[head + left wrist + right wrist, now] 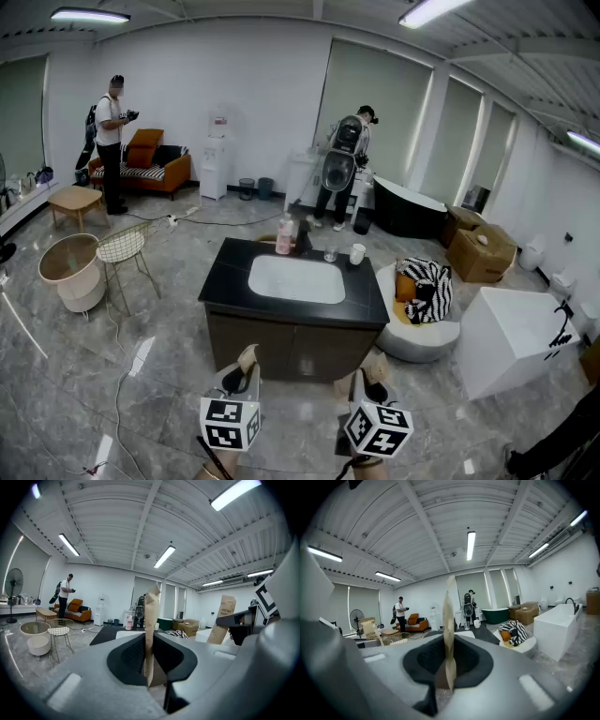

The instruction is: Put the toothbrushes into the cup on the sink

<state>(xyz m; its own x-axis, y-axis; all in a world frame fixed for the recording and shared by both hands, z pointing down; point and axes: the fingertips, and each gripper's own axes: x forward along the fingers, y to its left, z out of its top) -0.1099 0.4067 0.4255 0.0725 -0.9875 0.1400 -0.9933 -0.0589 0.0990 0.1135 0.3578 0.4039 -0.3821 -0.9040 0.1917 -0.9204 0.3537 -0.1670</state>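
Observation:
The sink (296, 278) is a white basin in a black counter (230, 269), well ahead of me. A white cup (357, 253) and a clear glass (330, 254) stand at the counter's far edge; the cup (477, 623) also shows small in the right gripper view. My left gripper (242, 373) is shut on a flat brown toothbrush box (151, 634), seen edge-on and upright between the jaws. My right gripper (368, 382) is shut on a second brown toothbrush box (449, 634). Both are low, in front of the cabinet. That second box (225, 616) shows to the right in the left gripper view.
A pink bottle (284, 236) stands on the counter. Left of the sink are a wire chair (122, 246) and a round beige basket (70, 269). To the right are a white seat with a striped cushion (424, 286) and a white block (514, 339). Two people (342, 169) stand behind.

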